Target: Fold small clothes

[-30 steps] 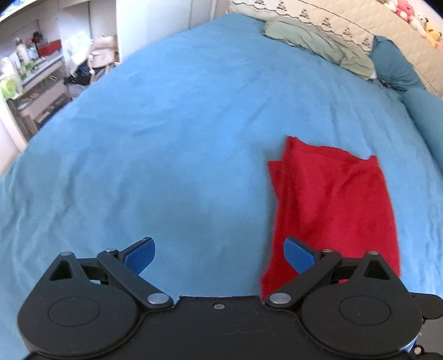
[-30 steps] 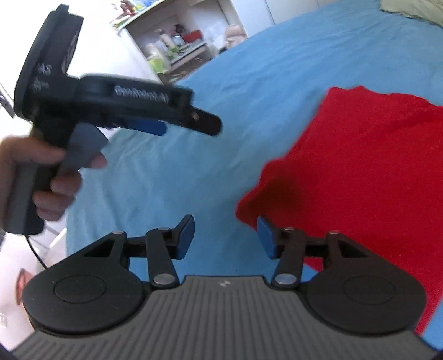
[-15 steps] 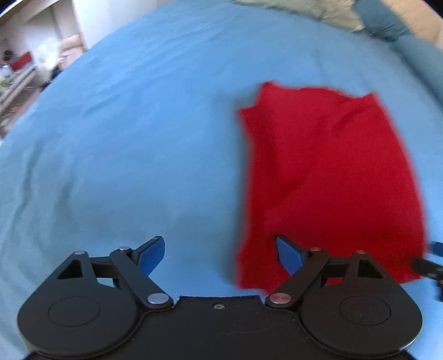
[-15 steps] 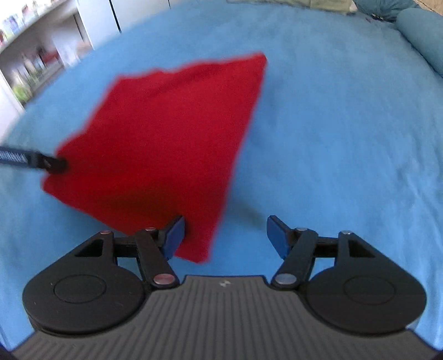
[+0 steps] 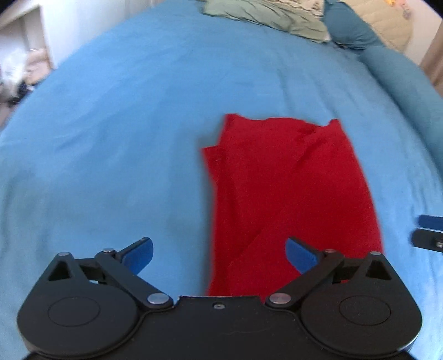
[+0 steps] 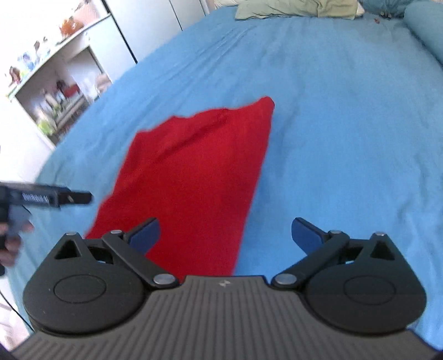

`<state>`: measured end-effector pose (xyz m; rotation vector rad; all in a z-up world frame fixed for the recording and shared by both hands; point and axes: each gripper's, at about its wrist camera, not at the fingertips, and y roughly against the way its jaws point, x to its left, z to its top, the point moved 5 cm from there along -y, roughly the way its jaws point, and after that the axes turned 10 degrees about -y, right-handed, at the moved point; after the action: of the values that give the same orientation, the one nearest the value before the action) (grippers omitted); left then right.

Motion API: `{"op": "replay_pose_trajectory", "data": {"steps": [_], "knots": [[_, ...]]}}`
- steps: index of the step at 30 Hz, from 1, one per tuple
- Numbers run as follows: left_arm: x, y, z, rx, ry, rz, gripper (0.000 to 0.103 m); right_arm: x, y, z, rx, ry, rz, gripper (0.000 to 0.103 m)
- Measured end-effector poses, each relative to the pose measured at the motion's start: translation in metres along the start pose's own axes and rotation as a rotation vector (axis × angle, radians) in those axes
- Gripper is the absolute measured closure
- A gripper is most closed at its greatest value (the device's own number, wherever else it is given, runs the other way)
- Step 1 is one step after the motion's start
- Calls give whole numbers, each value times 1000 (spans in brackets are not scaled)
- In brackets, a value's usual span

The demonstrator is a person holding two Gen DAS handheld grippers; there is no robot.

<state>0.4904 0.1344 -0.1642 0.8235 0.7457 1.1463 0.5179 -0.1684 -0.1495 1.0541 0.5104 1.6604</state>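
Lying flat on blue bed sheet (image 5: 116, 116): folded red cloth (image 5: 288, 177), roughly mid-bed. Left claw (image 5: 218, 253) opening, jaws wide apart over cloth's near left edge, nothing gripped. Right claw (image 6: 225, 234) opening, wide apart over cloth's near right edge, pads clear. White lettering on left claw's side, too blurred to read. Green pillow (image 6: 296, 8) beyond cloth.

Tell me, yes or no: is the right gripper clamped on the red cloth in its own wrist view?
No. The right gripper has its jaws opening wide, pads apart above the red cloth, which lies flat on the blue bedsheet.
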Motion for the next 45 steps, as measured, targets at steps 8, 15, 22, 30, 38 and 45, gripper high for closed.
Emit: {"op": "replay_pose_trajectory", "data": {"steps": [8,15,22,30,38,45], "knots": [[8,-62,23,24,85,-151,16,-29,-66,17,87,-213,46,0],[3,-67,23,14,79,-201,45,-24,-83,12,108,-230,69,13],[-17,-54,31,-10,36,-100,80,4,-83,19,90,-124,27,60],[-49,11,26,-96,-7,-115,82,19,-15,23,0,-99,68,64],[-107,72,-24,-100,15,-182,82,-3,86,-26,-11,-159,58,64],[-157,49,-73,-36,-19,-169,82,-54,102,-97,0,-197,-26,64]]}}
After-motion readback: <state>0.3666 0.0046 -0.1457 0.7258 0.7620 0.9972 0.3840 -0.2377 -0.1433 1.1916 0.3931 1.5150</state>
